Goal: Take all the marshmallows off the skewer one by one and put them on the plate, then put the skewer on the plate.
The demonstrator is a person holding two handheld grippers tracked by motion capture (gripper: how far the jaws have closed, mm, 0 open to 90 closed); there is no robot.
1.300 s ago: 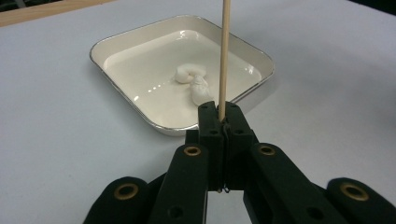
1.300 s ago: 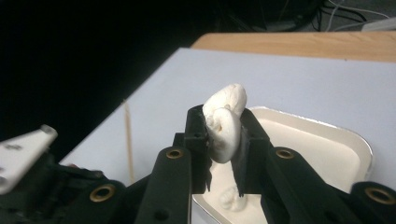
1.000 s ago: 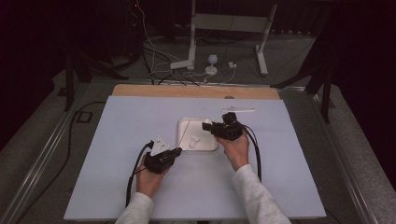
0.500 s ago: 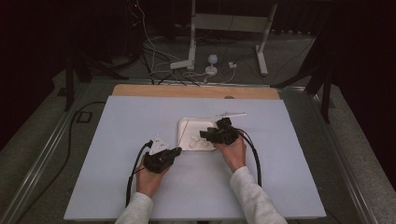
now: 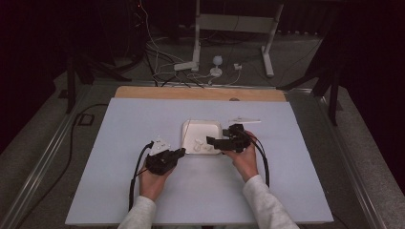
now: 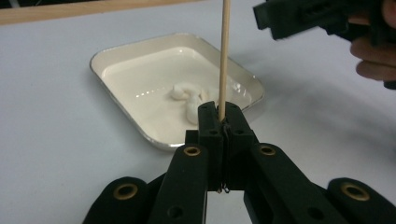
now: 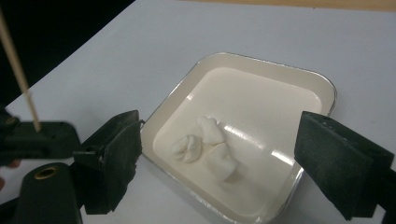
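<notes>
Marshmallow-like white lumps (image 7: 208, 149) lay in the shallow cream metal tray (image 5: 188, 128). Left of it, the left gripper (image 6: 219, 116) pinched an upright thin wooden skewer (image 6: 224, 56); the right gripper (image 7: 219, 161), jaws wide apart, straddled them, nearer.

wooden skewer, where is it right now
The wooden skewer stands upright, clamped in the left gripper, just in front of the white tray holding marshmallows.

floor cables (image 5: 157, 52) (beyond white table (image 5: 119, 143))
</notes>
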